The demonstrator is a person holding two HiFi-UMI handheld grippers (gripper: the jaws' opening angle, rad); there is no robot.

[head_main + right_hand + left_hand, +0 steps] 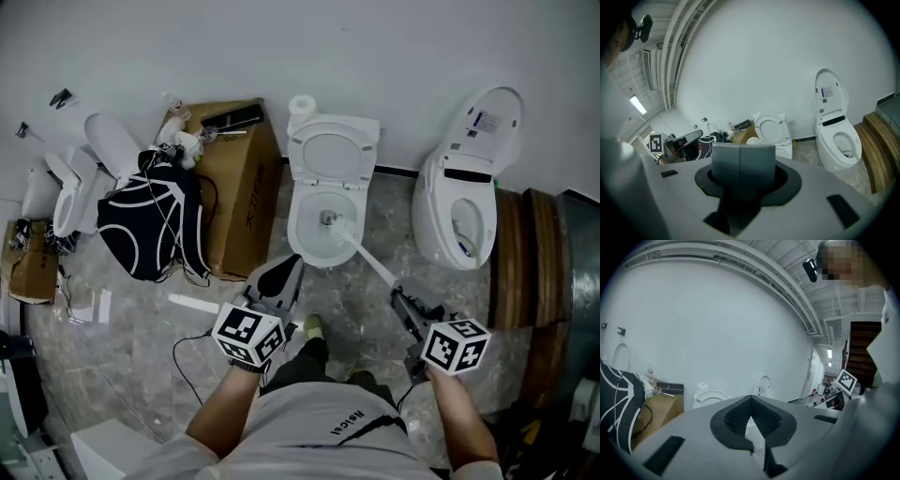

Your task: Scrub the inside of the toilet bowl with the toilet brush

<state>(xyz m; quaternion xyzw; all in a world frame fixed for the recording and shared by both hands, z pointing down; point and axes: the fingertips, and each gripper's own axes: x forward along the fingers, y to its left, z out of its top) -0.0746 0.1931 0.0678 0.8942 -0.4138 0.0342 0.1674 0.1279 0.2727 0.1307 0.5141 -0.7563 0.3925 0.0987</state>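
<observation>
A white toilet (323,202) stands in the middle with its seat and lid (330,155) raised. The toilet brush (328,220) has its head down in the bowl, and its white handle (370,262) slants back to my right gripper (398,296), which is shut on its end. In the right gripper view the right gripper (740,147) has its jaws pressed together, with the toilet (772,129) beyond. My left gripper (289,266) hovers before the bowl's front rim. In its own view the left gripper (750,399) holds nothing and its tips meet.
A second toilet (469,192) with raised lid stands at the right, beside wooden steps (525,272). Left of the middle toilet are a cardboard box (242,187), a black bag (150,220) and spare toilet seats (80,178). A paper roll (302,105) sits on the tank.
</observation>
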